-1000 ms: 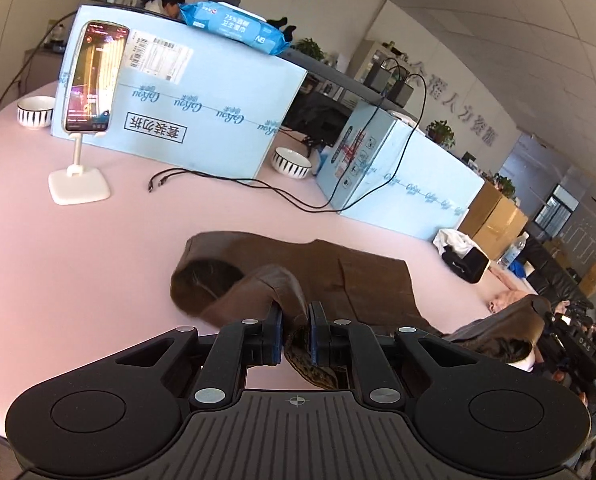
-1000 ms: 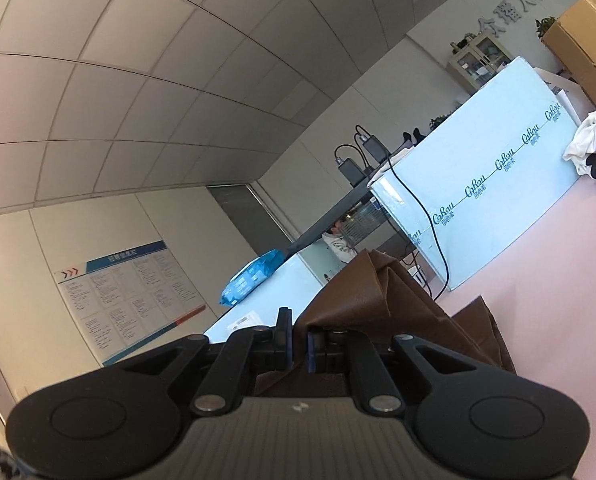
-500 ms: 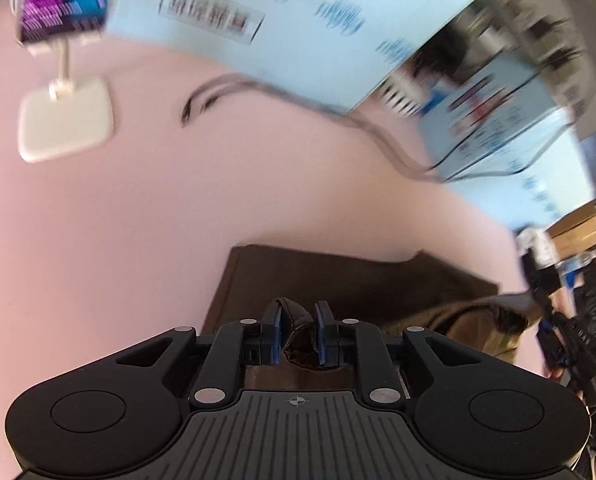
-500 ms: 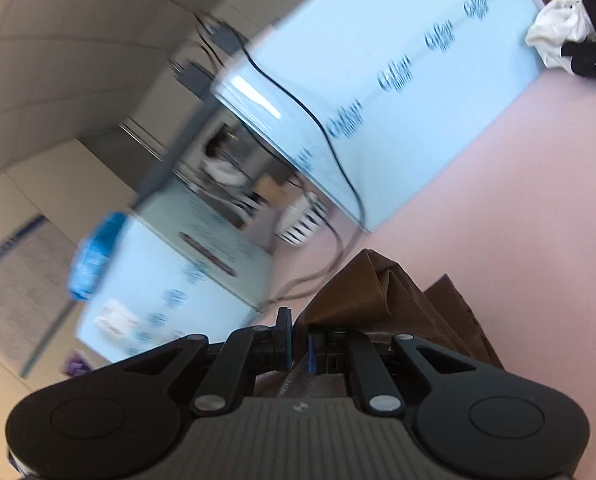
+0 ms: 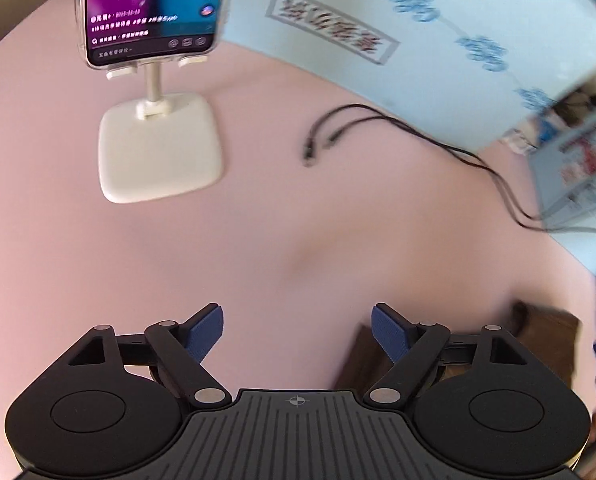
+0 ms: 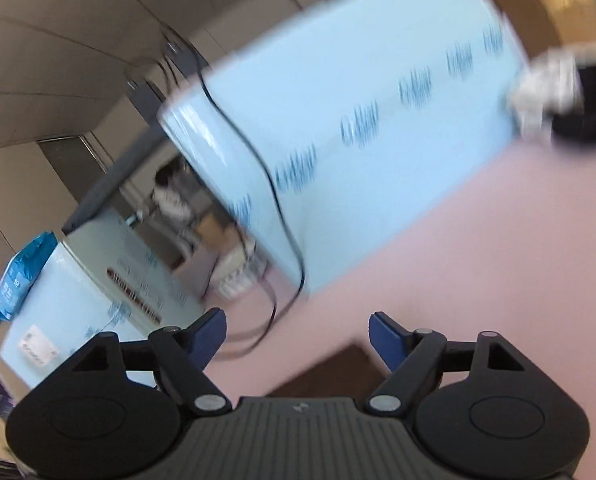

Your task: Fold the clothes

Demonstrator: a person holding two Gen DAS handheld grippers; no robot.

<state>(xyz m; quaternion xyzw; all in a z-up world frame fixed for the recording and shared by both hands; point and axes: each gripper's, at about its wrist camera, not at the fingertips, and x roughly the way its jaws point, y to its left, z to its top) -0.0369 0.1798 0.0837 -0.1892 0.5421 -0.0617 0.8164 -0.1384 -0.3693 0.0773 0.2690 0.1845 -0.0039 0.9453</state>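
**A:** Across the wide pale pink counter point(image 5: 258, 240), what step are we at?

**B:** A release, I'd judge. Both tools sit low over the dark brown fabric garment point(image 5: 362, 364), which lies flat on the counter under and just right of the left gripper point(image 5: 297, 330). In the right wrist view a brown corner shows below the right gripper point(image 6: 297, 332).

**A:** And the big things behind?

**B:** Large light-blue printed cardboard boxes point(image 6: 358, 140) stand at the far edge, blurred. Nearer, a white phone stand with a square base point(image 5: 160, 152) carries a lit smartphone point(image 5: 150, 8), and a thin black cable point(image 5: 398, 128) trails across the counter.

**A:** The fingers?

**B:** Both pairs are opening, already spread wide. Nothing sits between the blue pads point(image 5: 206, 330) on the left, only bare counter; the right pair is likewise empty, the cloth lying below it.

**A:** How does the garment look?

**B:** Little shows: a straight, squared edge and a flat matte surface, so it seems laid down in a fold. Whether the fold is neat I can't tell.

**A:** Next?

**B:** Probably lifting clear without snagging, then taking a fresh edge for another fold
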